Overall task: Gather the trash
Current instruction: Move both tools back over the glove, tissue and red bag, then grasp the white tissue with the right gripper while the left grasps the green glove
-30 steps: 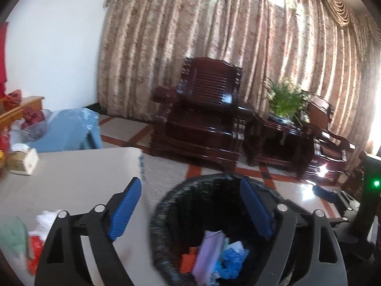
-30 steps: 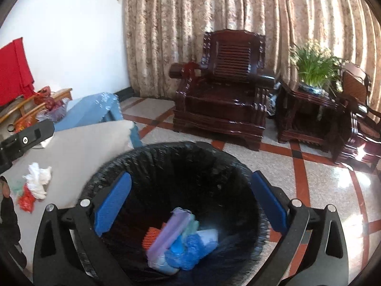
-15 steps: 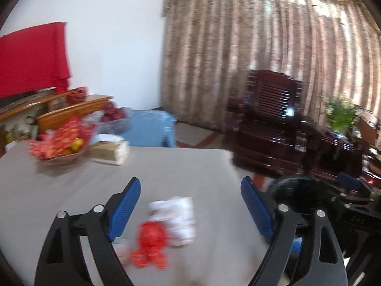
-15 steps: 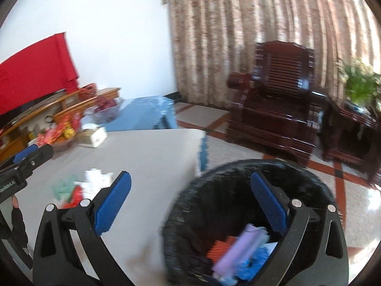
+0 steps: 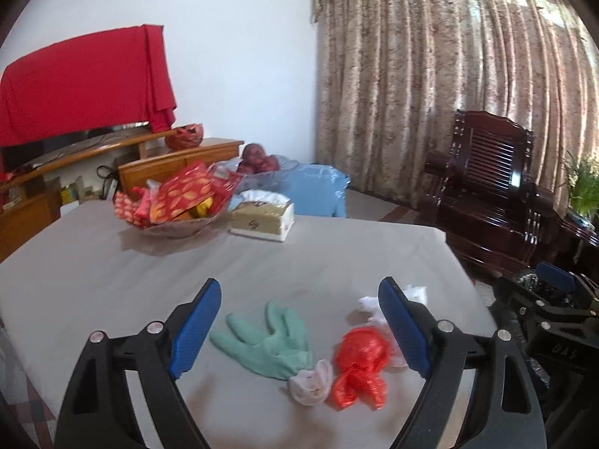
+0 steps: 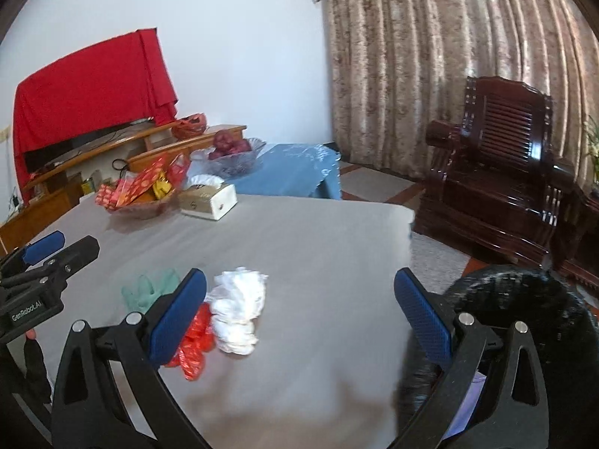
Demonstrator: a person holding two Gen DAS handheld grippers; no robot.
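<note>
While three scraps lie near the grey table's (image 5: 112, 273) right edge, both tongs gape empty.
Left gripper (image 5: 299, 331) frames green rubber glove (image 5: 269, 340), red crumpled bag (image 5: 359, 363); right gripper (image 6: 299, 318) faces white tissue wad (image 6: 237, 308); black bin (image 6: 524, 321) partly filled.

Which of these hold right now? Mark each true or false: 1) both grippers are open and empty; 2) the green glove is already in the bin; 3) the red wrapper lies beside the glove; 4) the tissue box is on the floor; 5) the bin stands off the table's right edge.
1) True: the left gripper and right gripper hold nothing, jaws spread.
2) False: the green glove lies on the table.
3) True: the red wrapper lies just right of the glove.
4) False: the tissue box sits on the table by the snack bowl.
5) True: the black bin stands there.
</note>
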